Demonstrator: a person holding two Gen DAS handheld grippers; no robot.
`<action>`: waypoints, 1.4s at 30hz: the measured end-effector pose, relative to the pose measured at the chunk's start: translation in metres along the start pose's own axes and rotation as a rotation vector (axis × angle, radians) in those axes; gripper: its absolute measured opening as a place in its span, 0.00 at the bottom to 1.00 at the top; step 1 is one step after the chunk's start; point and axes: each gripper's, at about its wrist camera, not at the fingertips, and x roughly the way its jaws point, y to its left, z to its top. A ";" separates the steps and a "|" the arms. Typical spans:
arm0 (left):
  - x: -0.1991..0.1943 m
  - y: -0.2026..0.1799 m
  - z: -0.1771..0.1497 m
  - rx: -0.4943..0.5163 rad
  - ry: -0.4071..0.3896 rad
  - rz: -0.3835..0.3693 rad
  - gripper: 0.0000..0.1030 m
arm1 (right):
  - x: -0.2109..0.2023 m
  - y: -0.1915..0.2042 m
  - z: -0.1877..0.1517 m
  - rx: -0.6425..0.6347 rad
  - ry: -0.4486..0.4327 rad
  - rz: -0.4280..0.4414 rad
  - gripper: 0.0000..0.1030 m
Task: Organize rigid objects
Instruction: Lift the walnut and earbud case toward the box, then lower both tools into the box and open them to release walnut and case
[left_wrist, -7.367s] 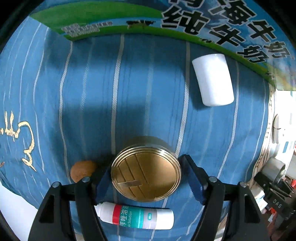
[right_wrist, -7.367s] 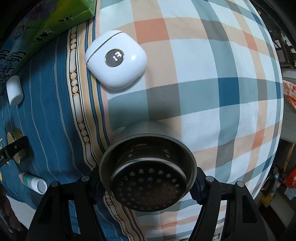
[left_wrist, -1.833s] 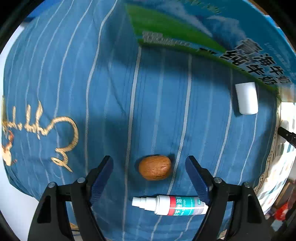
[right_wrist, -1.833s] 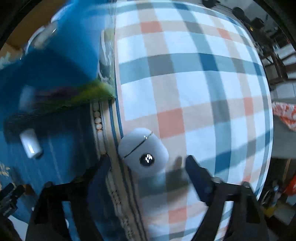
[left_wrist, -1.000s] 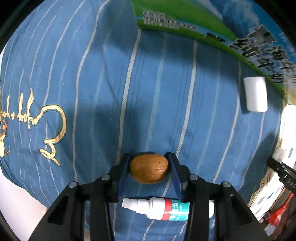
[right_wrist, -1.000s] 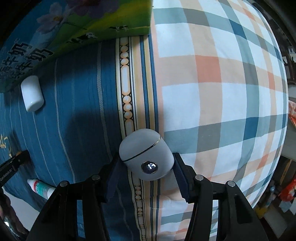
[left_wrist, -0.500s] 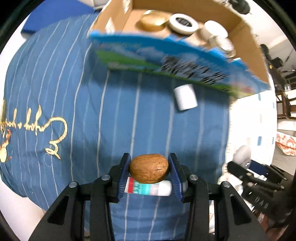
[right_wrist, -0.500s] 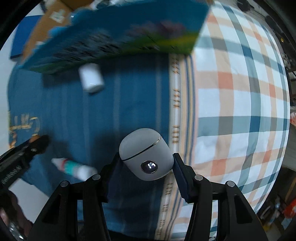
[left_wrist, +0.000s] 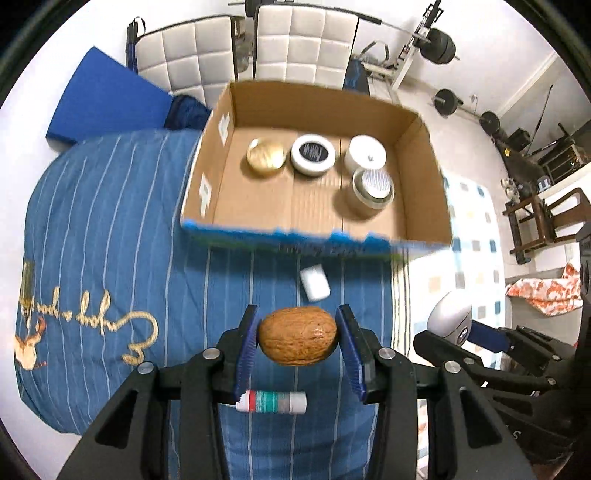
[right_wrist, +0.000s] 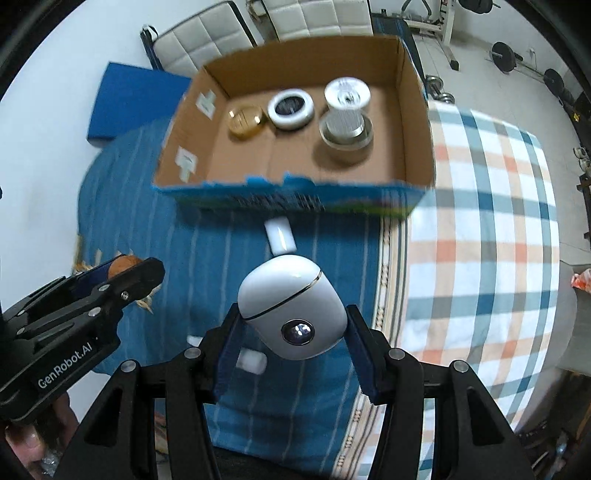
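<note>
Walnut (left_wrist: 297, 335) is clamped in left gripper (left_wrist: 298, 341), white case (right_wrist: 291, 307) in right gripper (right_wrist: 291, 338); both are held above the bedspread (left_wrist: 110, 229), probably for dropping into the cardboard box (left_wrist: 424, 177).

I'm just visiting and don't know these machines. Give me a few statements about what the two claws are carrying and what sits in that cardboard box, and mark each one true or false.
1. The left claw is clamped on a brown walnut. True.
2. The right claw is open with nothing in it. False: it grips a white earbud case.
3. The cardboard box already holds a gold tin and a white jar with a dark lid. True.
4. The small white cap lies inside the box. False: it lies on the blue striped cloth in front of the box.
5. A spray bottle lies on the cloth. True.
</note>
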 end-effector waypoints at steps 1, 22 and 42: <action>0.000 0.002 0.009 -0.004 -0.002 -0.008 0.38 | -0.002 0.001 0.005 0.005 -0.005 0.008 0.54; 0.181 0.050 0.175 -0.076 0.337 -0.018 0.38 | 0.139 -0.002 0.178 0.058 0.120 -0.048 0.55; 0.187 0.053 0.179 -0.095 0.371 0.023 0.57 | 0.165 0.002 0.202 0.056 0.187 -0.099 0.79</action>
